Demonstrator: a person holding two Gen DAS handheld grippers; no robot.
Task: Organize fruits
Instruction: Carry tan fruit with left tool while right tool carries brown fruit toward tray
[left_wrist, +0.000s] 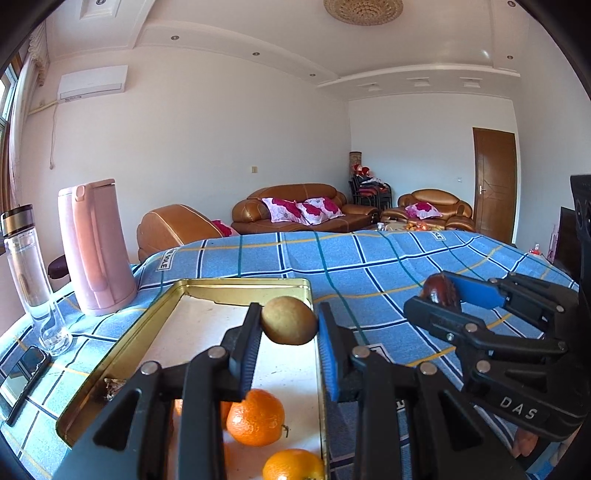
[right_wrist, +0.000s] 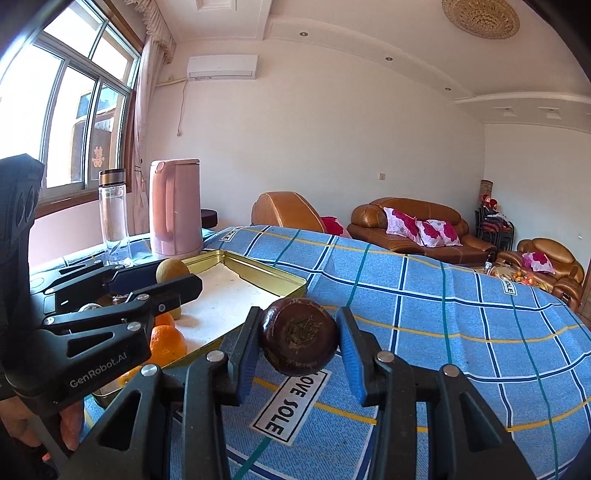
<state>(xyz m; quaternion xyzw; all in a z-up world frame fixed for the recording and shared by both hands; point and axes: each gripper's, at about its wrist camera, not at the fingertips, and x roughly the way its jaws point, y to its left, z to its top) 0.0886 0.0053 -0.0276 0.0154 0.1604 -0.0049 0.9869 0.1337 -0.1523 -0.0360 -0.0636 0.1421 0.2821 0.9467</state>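
Observation:
My left gripper (left_wrist: 289, 322) is shut on a brown kiwi (left_wrist: 289, 320) and holds it above the gold metal tray (left_wrist: 236, 285). Two oranges (left_wrist: 255, 417) lie in the tray's near end. My right gripper (right_wrist: 298, 338) is shut on a dark maroon round fruit (right_wrist: 298, 336), held above the blue checked tablecloth just right of the tray (right_wrist: 258, 264). The right gripper and its fruit (left_wrist: 441, 290) also show at the right of the left wrist view. The left gripper with the kiwi (right_wrist: 171, 270) shows at the left of the right wrist view.
A pink kettle (left_wrist: 94, 247) and a clear bottle (left_wrist: 33, 277) stand at the table's far left, a phone (left_wrist: 26, 376) beside them. The blue checked cloth (left_wrist: 369, 266) covers the table. Brown sofas (left_wrist: 295, 206) stand behind.

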